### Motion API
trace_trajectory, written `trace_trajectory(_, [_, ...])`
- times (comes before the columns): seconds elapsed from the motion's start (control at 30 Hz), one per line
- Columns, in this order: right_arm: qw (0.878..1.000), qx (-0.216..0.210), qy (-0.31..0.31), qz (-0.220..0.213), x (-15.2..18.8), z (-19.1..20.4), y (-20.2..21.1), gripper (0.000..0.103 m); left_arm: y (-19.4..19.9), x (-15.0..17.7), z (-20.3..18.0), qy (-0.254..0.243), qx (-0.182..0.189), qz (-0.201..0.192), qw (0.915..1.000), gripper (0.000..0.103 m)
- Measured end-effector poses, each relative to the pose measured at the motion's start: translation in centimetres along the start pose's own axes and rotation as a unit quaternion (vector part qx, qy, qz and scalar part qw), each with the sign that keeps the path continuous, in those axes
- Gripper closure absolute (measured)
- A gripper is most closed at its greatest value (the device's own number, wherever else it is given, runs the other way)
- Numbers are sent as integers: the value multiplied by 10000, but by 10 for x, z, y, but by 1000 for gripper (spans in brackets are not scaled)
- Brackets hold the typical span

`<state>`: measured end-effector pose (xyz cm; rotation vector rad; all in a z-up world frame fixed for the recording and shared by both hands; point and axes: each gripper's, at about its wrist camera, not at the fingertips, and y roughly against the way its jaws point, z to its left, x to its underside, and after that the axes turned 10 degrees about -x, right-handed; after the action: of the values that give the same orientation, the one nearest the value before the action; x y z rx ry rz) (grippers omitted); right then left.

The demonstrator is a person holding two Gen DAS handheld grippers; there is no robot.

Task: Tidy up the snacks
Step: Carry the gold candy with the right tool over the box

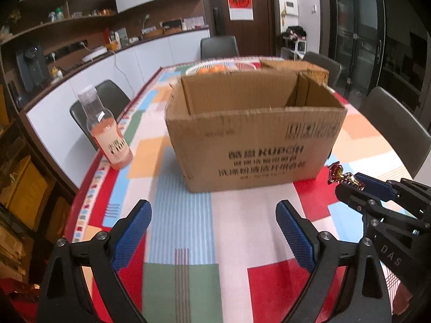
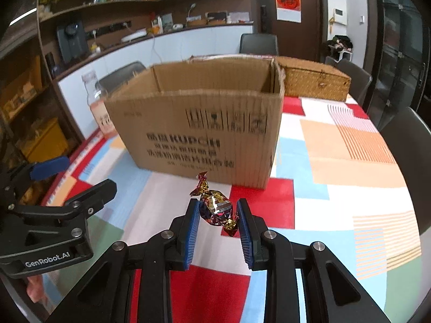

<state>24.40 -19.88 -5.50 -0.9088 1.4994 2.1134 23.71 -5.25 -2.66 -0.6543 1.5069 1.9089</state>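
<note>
An open cardboard box (image 1: pixel 256 145) stands on the patterned tablecloth, and it also shows in the right wrist view (image 2: pixel 196 123). My right gripper (image 2: pixel 218 210) is shut on a wrapped candy (image 2: pixel 215 206) in shiny red and gold foil, held above the table in front of the box. In the left wrist view the candy (image 1: pixel 340 176) and the right gripper (image 1: pixel 358 184) are at the right, near the box's front corner. My left gripper (image 1: pixel 214 226) is open and empty, in front of the box. It also shows in the right wrist view (image 2: pixel 72 175).
A bottle of pink drink (image 1: pixel 107 132) stands left of the box near the table's left edge. A woven basket (image 2: pixel 315 80) and a white fruit basket (image 1: pixel 221 67) stand behind the box. Dark chairs (image 1: pixel 396 126) surround the table.
</note>
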Motion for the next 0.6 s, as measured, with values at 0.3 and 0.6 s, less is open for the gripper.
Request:
trace_trajectory(0.3, [9988, -17, -82, -479, -27, 8, 22, 74, 25, -20, 17, 121, -81, -510, 9986, 5])
trace_trajectory(0.6, [9975, -26, 50, -707, -54, 21, 27, 74, 26, -41, 33, 216, -193, -736, 9969, 4])
